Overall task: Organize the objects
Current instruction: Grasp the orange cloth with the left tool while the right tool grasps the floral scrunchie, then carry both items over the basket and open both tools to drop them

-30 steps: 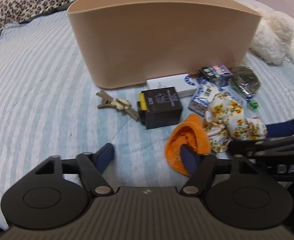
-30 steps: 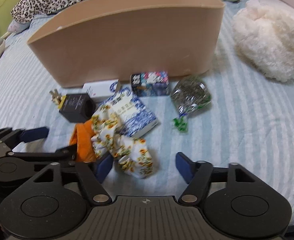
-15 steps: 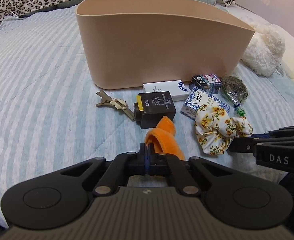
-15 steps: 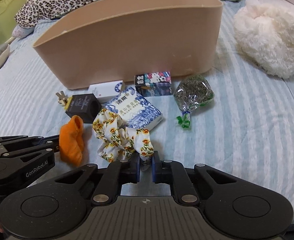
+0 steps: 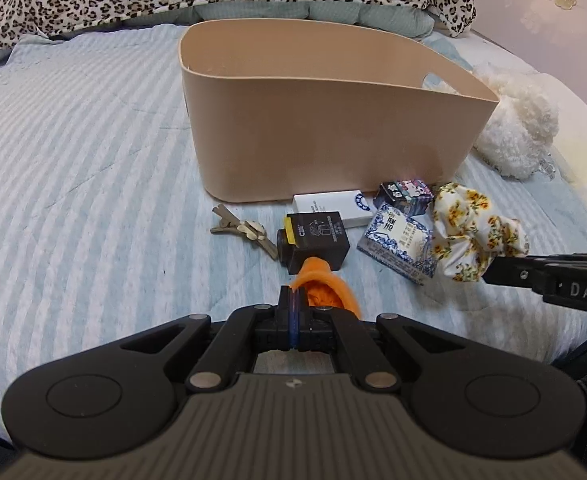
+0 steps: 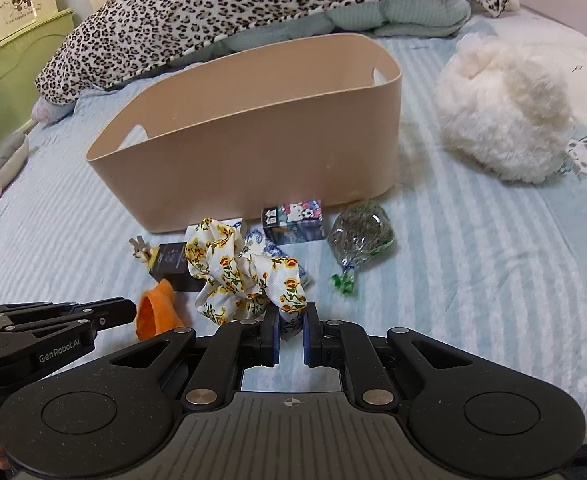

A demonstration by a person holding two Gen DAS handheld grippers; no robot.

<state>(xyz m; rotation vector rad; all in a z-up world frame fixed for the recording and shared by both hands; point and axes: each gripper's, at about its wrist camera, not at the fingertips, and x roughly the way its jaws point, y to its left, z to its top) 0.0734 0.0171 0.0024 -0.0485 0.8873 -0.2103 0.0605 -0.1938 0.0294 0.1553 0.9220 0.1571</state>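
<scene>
Left fingers (image 5: 295, 300) pinching crumpled orange cloth (image 5: 327, 286), right fingers (image 6: 291, 322) clamping yellow-flowered white scrunchie (image 6: 241, 270)

We see both views evenly lit by soft, diffuse light, bright enough for clear colours. Shadows are faint: a thin dark band lies under the bin (image 5: 333, 120) where it meets the bed (image 5: 73, 208). The fisheye lenses bow the bed's stripes and darken the corners. The green packet (image 6: 359, 236) looks slightly smeared in the right view. The wall (image 5: 553, 4) at the upper right of the left view is pale and washed out.
</scene>
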